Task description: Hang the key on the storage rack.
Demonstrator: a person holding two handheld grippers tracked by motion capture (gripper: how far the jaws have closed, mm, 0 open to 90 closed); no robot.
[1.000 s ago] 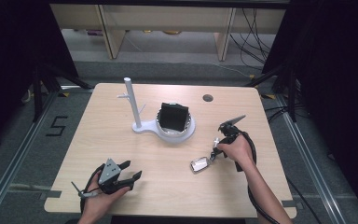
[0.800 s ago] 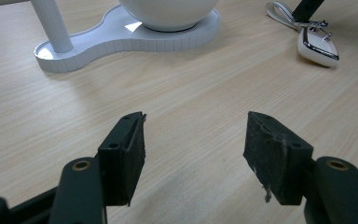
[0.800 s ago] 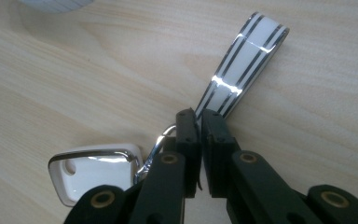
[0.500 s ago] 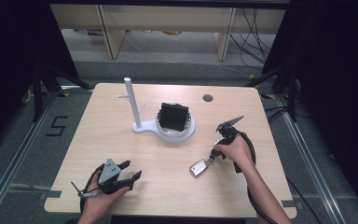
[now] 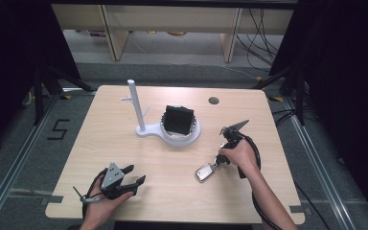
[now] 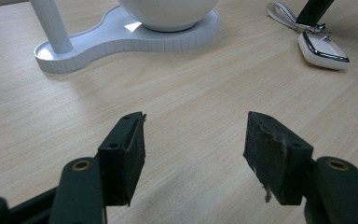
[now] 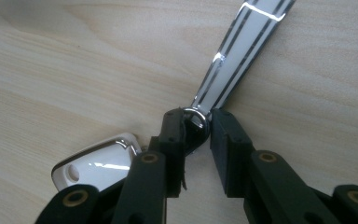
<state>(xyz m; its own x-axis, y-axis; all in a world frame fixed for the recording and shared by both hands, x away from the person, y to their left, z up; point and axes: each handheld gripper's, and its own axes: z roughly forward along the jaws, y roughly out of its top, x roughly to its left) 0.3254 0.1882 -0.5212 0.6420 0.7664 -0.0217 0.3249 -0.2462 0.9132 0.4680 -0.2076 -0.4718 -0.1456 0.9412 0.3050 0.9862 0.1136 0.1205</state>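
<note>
A white key fob [image 5: 204,172] with a chrome rim lies flat on the wooden table [image 5: 172,191], right of centre. Its metal ring [image 7: 196,122] and striped strap [image 7: 242,51] trail away from the fob [image 7: 98,164]. My right gripper [image 5: 216,163] points down at the ring. Its jaws have just been opening and now stand a little apart around the ring [image 7: 196,113], with a gap on one side. My left gripper [image 5: 135,174] rests near the table's front left, open with nothing between its jaws [image 6: 196,116]. The fob [image 6: 324,49] also lies ahead of it to the right.
A white stand [image 5: 139,108] with an upright post and short pegs shares a base with a white bowl [image 5: 194,130] at the table's middle. A black object [image 5: 178,120] sits in the bowl. A round cable hole [image 5: 213,100] is at the back right.
The right gripper's jaws have parted around the fob's ring. The fob has settled slightly toward the near edge onto the table. Neither hand has shifted.
</note>
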